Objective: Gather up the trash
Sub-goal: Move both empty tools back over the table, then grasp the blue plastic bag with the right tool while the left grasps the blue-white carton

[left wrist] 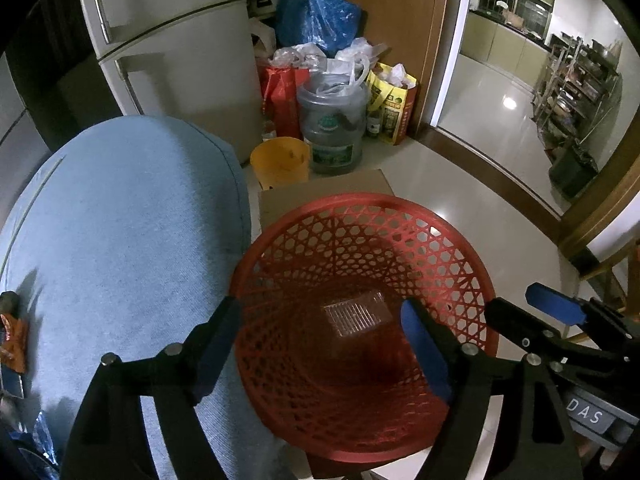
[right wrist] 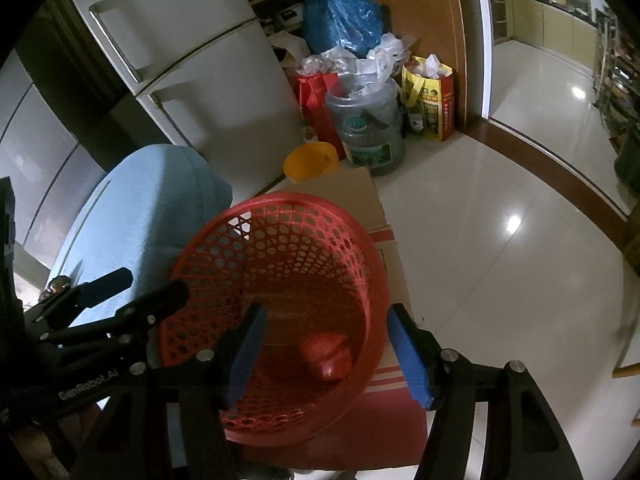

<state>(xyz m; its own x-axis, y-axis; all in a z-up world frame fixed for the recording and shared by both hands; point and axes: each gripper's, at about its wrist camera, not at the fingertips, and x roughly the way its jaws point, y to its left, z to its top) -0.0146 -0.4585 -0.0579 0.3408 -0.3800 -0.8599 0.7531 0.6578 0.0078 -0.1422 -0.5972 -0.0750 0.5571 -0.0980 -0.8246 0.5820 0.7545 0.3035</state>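
A red mesh basket (left wrist: pixel 448 248) stands on a cardboard box (left wrist: pixel 320 188). A clear plastic container (left wrist: pixel 356 316) lies at its bottom. My left gripper (left wrist: pixel 324 340) is open and empty above the basket's mouth. In the right wrist view the same basket (right wrist: pixel 360 240) holds that container (right wrist: pixel 330 354), tinted red. My right gripper (right wrist: pixel 326 348) is open and empty over the basket. Each gripper shows in the other's view: the right one (left wrist: pixel 536 312), the left one (right wrist: pixel 138 286). An orange wrapper (left wrist: pixel 14 340) lies on the blue cushion's left edge.
A blue cushion (left wrist: pixel 120 248) lies left of the basket. A fridge (left wrist: pixel 180 60) stands behind. A yellow bucket (left wrist: pixel 280 162), a water jug (left wrist: pixel 332 128) stuffed with plastic bags, red and yellow bags and a blue sack (left wrist: pixel 316 20) crowd the corner. Tiled floor (left wrist: pixel 472 200) lies right.
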